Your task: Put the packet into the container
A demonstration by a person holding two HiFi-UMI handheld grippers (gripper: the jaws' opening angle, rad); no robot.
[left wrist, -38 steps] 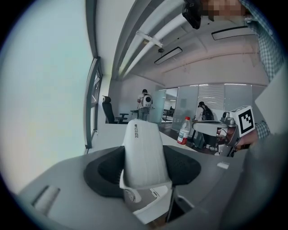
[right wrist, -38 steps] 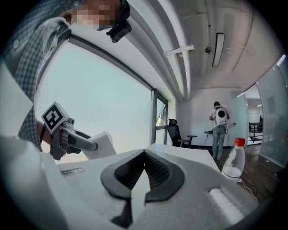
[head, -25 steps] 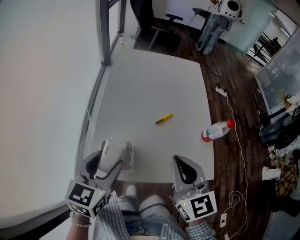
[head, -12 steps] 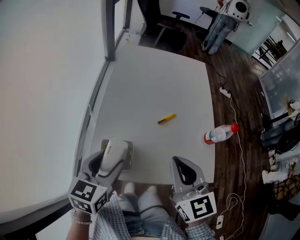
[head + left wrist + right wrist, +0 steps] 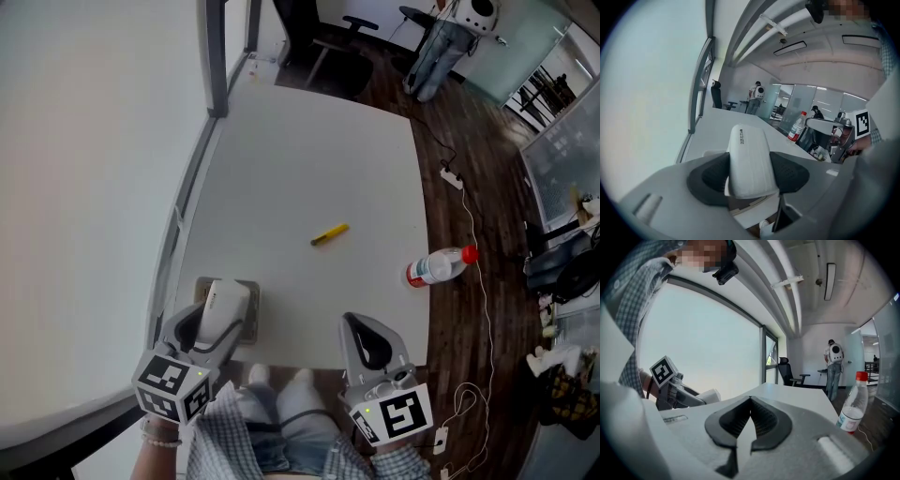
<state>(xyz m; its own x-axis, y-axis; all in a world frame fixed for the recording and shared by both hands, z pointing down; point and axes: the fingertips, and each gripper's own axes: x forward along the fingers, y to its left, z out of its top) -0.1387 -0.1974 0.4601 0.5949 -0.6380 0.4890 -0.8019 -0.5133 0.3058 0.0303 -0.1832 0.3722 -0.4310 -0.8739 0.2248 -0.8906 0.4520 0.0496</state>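
Observation:
A white packet [image 5: 223,306] [image 5: 749,159] sits upright between the pads of my left gripper [image 5: 218,317] [image 5: 750,176], which is shut on it. It hangs over a small grey container [image 5: 201,286] at the near left edge of the white table [image 5: 300,159]; only the container's rim shows around the packet. My right gripper [image 5: 362,341] [image 5: 750,404] is shut with nothing in it, at the table's front edge, to the right. The right gripper view also catches the left gripper [image 5: 677,391] and the packet [image 5: 710,396].
A yellow pen-like item [image 5: 329,234] lies mid-table. A clear bottle with a red cap [image 5: 436,265] [image 5: 852,404] lies at the right edge. A window wall runs along the left. A chair [image 5: 328,47] and a standing person [image 5: 441,42] are beyond the far end, cables on the floor.
The left gripper has shifted slightly with the packet, which now covers more of the container's middle. The right gripper has stayed put.

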